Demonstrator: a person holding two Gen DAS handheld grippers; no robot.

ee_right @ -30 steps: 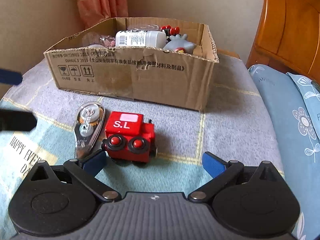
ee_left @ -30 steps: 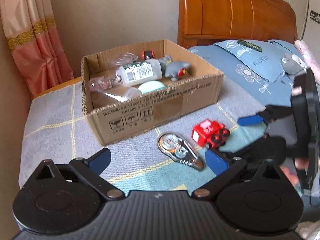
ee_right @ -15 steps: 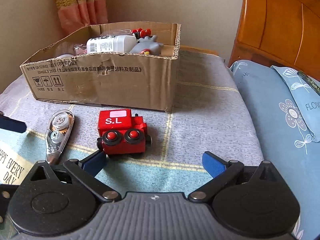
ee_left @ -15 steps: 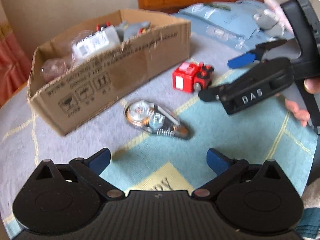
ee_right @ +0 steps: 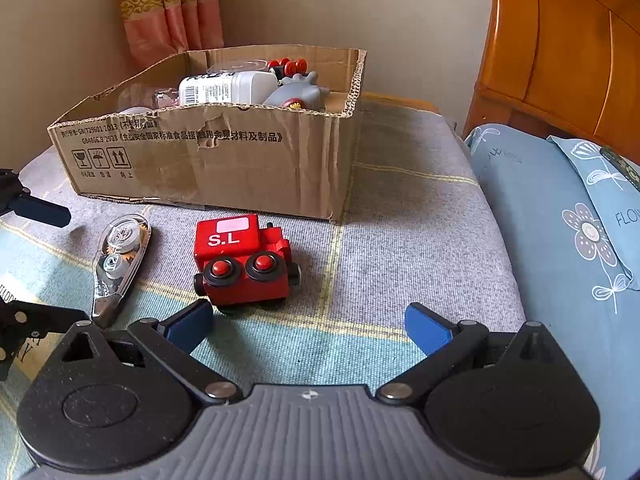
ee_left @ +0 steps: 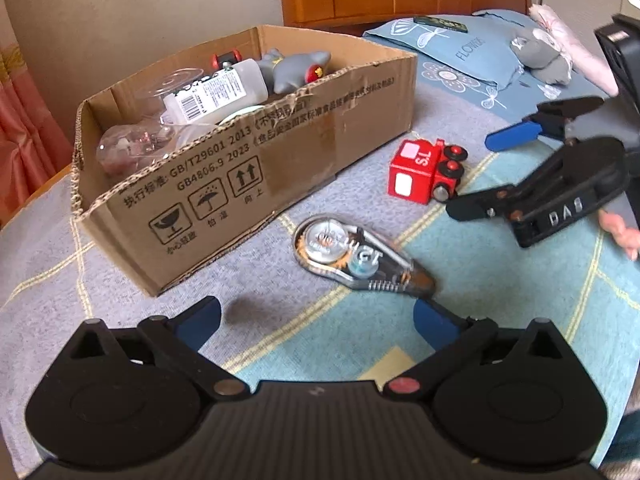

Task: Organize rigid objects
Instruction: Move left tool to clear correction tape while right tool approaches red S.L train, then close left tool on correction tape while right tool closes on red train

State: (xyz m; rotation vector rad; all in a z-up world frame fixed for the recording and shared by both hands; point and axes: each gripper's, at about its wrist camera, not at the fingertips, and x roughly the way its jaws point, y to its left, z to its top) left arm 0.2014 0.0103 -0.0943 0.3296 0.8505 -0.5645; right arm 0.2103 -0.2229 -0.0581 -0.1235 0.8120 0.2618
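A red toy train (ee_right: 242, 264) marked "S.L" lies on the blanket just ahead of my right gripper (ee_right: 308, 326), which is open and empty. In the left wrist view the train (ee_left: 424, 172) lies at the right of the cardboard box (ee_left: 256, 176). A clear correction-tape dispenser (ee_left: 356, 258) lies in front of my left gripper (ee_left: 316, 318), also open and empty; the dispenser (ee_right: 120, 258) shows left of the train in the right wrist view. The box (ee_right: 224, 160) holds a white bottle (ee_right: 226, 88), a grey toy (ee_right: 298, 92) and clear plastic items.
The right gripper (ee_left: 560, 184) reaches in from the right in the left wrist view, with a hand (ee_left: 622, 234) behind it. Blue floral pillows (ee_right: 580, 216) lie to the right, a wooden headboard (ee_right: 560, 40) behind. A pink curtain (ee_right: 168, 4) hangs at the back left.
The left wrist view has swung back and dropped closer to the tape dispenser. The right gripper has edged nearer the red train. Both stay open.
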